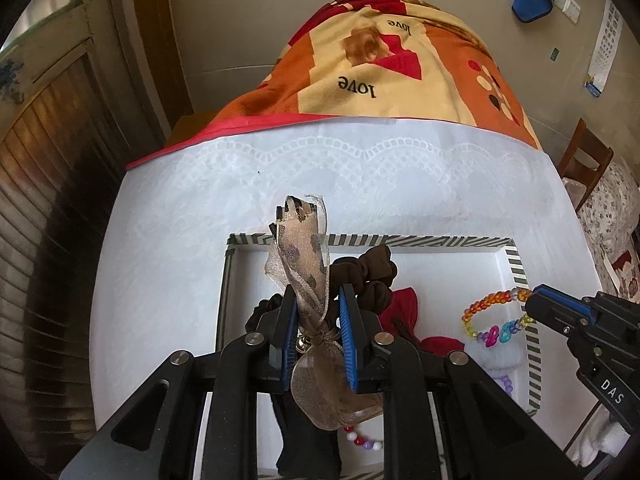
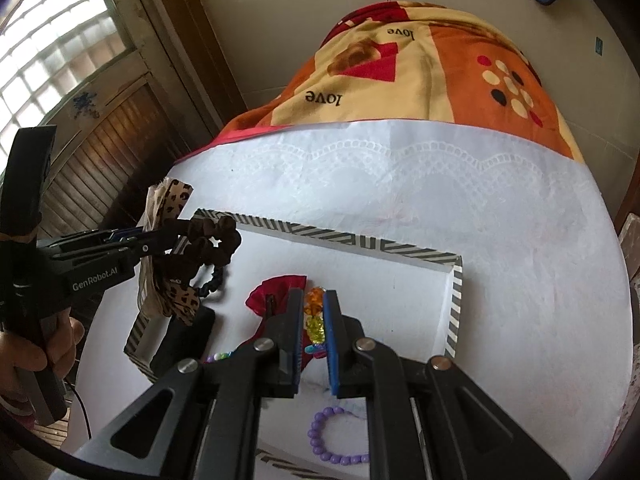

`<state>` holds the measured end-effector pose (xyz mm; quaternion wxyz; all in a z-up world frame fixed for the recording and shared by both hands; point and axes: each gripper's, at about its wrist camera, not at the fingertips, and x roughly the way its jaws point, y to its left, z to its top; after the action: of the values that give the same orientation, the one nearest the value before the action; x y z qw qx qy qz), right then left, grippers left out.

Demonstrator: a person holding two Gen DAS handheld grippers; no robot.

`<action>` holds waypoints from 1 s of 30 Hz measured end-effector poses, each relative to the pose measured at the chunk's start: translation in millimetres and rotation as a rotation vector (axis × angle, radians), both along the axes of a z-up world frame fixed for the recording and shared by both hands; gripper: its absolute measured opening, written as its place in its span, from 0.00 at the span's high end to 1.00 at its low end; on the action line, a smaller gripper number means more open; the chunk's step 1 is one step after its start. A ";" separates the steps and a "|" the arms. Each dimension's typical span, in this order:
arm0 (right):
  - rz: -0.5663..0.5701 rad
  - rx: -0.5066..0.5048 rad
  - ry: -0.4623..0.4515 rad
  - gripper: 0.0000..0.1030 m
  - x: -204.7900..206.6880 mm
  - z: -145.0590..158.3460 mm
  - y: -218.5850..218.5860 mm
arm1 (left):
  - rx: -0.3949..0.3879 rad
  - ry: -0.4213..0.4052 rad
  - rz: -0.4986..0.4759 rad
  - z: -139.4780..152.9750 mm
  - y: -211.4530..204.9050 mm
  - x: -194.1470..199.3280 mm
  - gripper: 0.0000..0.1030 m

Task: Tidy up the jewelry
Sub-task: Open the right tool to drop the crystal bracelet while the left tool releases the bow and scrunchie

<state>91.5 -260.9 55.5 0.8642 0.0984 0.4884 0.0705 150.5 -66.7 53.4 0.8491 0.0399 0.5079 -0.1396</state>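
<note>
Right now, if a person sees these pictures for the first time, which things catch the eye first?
First the leopard-print ribbon bow, gripped by the left gripper above the striped-rim tray. Next the rainbow bead bracelet, held at one end by the right gripper over the tray's right side. Behind the white table is a bright orange "love" blanket.

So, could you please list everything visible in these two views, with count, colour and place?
tray: one, white with striped rim, on table
table: one, white lace cover
leopard ribbon bow: one, tan, in left claw
scrunchie: one, dark brown, by left claw
red fabric piece: one, in tray
rainbow bead bracelet: one, held by right claw
purple bead bracelet: one, in tray
blanket: one, orange-red, behind
left claw: black, blue pads
right claw: black, blue pads
</note>
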 end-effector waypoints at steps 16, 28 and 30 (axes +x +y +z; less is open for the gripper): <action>-0.017 0.033 0.023 0.90 29.8 -24.7 -7.5 | -0.030 0.074 -0.020 -27.2 -27.7 22.3 0.91; -0.130 -0.027 0.143 0.90 33.3 -84.5 -49.8 | 0.038 0.128 0.053 -70.8 -16.6 39.8 0.91; -0.124 -0.039 0.143 0.90 33.0 -88.1 -49.1 | 0.040 0.135 0.062 -76.2 -14.9 40.5 0.91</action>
<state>124.5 -309.9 -32.6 0.8317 0.1163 0.5430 0.0000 191.0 -81.5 -22.9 0.8157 0.0316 0.5679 -0.1056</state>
